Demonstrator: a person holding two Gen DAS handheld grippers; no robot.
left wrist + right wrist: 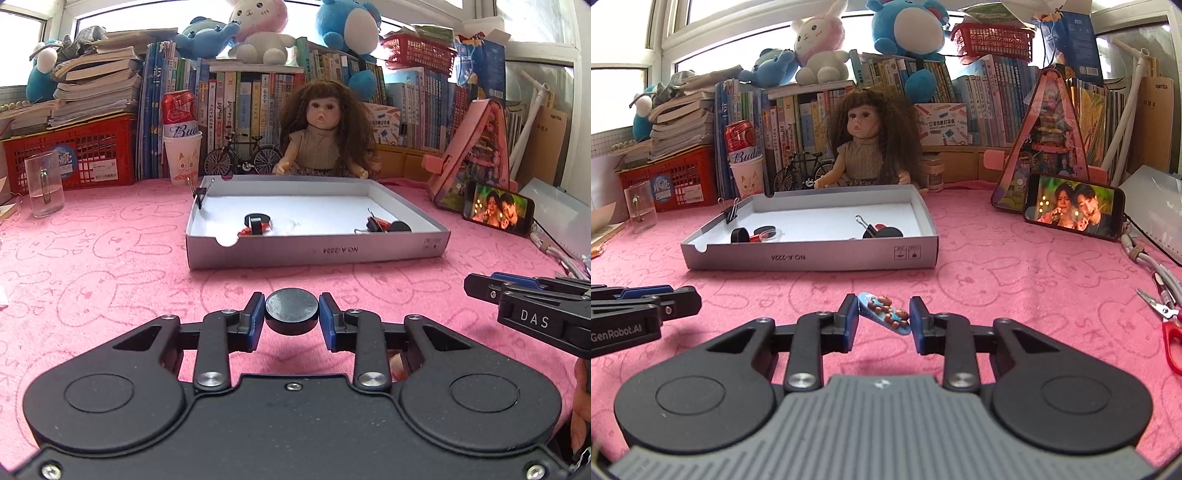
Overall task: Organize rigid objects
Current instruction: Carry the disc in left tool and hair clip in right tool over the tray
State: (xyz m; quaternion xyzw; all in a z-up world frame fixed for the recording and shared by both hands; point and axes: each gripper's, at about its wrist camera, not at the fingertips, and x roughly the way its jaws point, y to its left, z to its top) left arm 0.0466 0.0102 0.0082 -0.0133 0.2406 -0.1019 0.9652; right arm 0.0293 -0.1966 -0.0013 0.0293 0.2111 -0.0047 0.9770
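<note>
The pink surface point(110, 258) stretches ahead of me to a wall of books point(258, 96) with a doll point(325, 136) sitting before them, and between me and the doll lies the open white box point(317, 251), already holding binder clips point(871, 227) and black caps point(738, 235). Nothing stands between my fingers and the box's near wall. My left fingers point(291, 314) pinch a black round cap point(291, 308), my right fingers point(884, 315) pinch a small blue bear clip point(884, 312), both just above the cloth; red scissors point(1171, 325) lie off right.
</note>
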